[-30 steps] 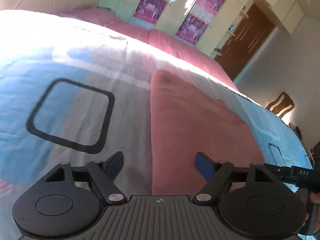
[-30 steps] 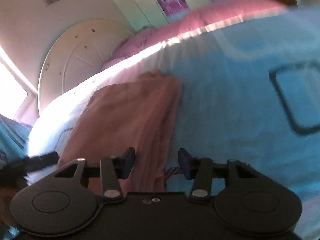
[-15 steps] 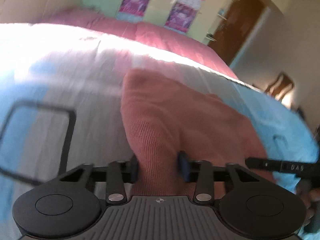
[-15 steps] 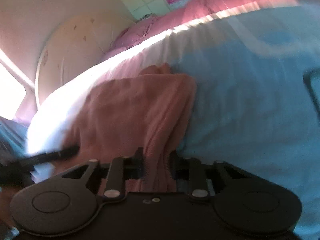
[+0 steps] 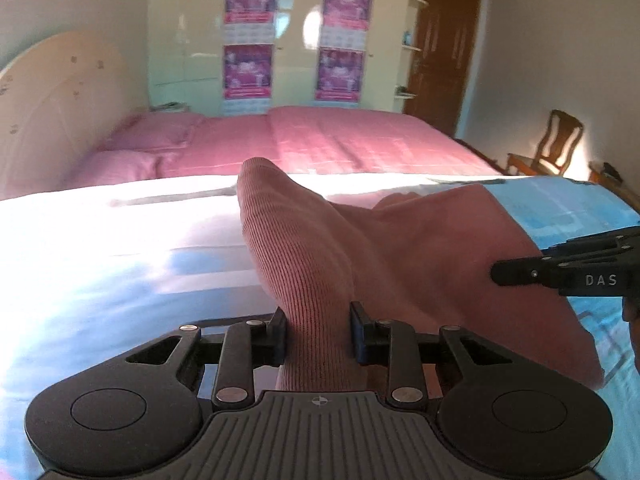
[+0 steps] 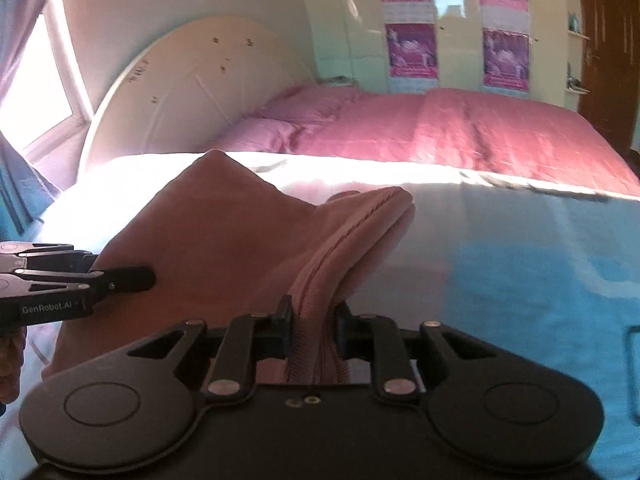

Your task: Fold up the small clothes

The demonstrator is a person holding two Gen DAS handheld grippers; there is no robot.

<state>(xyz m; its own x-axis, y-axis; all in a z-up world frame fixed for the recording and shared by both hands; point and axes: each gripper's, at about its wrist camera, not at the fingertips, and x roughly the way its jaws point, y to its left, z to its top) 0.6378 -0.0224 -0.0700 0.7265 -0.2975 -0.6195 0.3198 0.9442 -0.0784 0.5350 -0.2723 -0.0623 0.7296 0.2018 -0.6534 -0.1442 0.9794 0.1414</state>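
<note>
A pink ribbed garment (image 5: 400,248) lies on a bed sheet of light blue and white (image 5: 120,264). My left gripper (image 5: 318,334) is shut on the garment's near left corner and lifts it off the sheet. My right gripper (image 6: 314,326) is shut on the near right corner of the same pink garment (image 6: 224,240), where its ribbed hem bunches between the fingers. The far edge of the garment still rests on the sheet. The right gripper shows at the right edge of the left wrist view (image 5: 568,272), and the left gripper shows at the left edge of the right wrist view (image 6: 80,280).
A second bed with a pink cover (image 5: 340,140) stands behind. A cream headboard (image 6: 200,84) is at the left. A wardrobe with purple posters (image 5: 296,40), a brown door (image 5: 444,48) and a wooden chair (image 5: 556,144) are at the back.
Both grippers were open over the flat garment. They have closed on its near corners and raised them, and both views have tilted up toward the room.
</note>
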